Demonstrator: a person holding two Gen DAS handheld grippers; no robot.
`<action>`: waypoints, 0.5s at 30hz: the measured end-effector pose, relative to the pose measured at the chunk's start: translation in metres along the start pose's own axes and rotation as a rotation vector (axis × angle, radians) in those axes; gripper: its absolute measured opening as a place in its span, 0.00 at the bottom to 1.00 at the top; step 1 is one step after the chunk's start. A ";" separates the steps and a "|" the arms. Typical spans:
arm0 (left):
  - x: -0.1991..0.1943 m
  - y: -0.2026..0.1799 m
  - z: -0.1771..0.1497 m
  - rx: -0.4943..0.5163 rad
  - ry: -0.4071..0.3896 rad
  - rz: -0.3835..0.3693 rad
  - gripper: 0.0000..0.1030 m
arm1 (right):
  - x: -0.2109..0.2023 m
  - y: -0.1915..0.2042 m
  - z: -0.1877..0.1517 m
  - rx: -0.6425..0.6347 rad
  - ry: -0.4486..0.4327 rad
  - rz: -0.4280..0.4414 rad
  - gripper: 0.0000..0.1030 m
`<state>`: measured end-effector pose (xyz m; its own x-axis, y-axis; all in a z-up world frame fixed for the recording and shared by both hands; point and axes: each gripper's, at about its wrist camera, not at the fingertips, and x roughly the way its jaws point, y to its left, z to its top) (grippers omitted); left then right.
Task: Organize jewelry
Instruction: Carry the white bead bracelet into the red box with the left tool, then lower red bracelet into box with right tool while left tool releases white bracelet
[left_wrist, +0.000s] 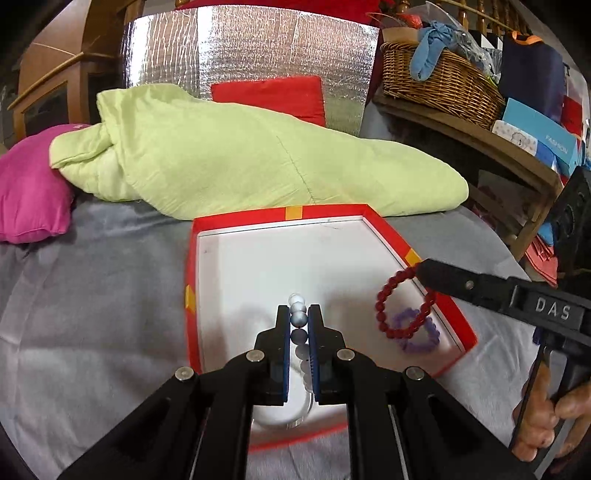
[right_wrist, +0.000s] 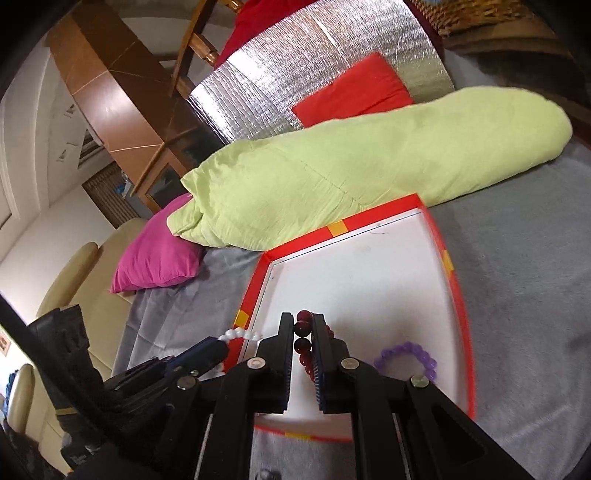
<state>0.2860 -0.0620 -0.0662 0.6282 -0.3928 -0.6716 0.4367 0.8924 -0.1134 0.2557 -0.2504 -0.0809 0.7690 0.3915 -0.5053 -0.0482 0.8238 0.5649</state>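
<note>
Left gripper clamped on white bead bracelet, hanging over the near half of the red-rimmed tray. Right gripper pinching dark red bead bracelet, in from 3 o'clock in the left view, above the tray's right edge. Purple bracelet lies on the tray floor at 4 o'clock. Looks like the carry-to-tray step; next calls for lowering both and releasing apart from the purple one. Readable: "DAS" on the right gripper body, "FASHION" on blue box at 2 o'clock.
</note>
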 end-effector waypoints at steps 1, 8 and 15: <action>0.003 0.000 0.002 -0.004 0.001 -0.002 0.09 | 0.005 -0.001 0.002 0.009 0.004 0.002 0.11; 0.029 0.007 0.013 -0.062 0.019 -0.046 0.09 | 0.041 -0.008 0.016 0.053 0.025 0.016 0.11; 0.056 0.004 0.009 -0.085 0.101 -0.038 0.13 | 0.064 -0.032 0.020 0.127 0.048 -0.026 0.13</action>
<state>0.3291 -0.0825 -0.0979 0.5421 -0.4062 -0.7356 0.4004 0.8945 -0.1988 0.3191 -0.2599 -0.1185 0.7376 0.3926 -0.5494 0.0546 0.7763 0.6280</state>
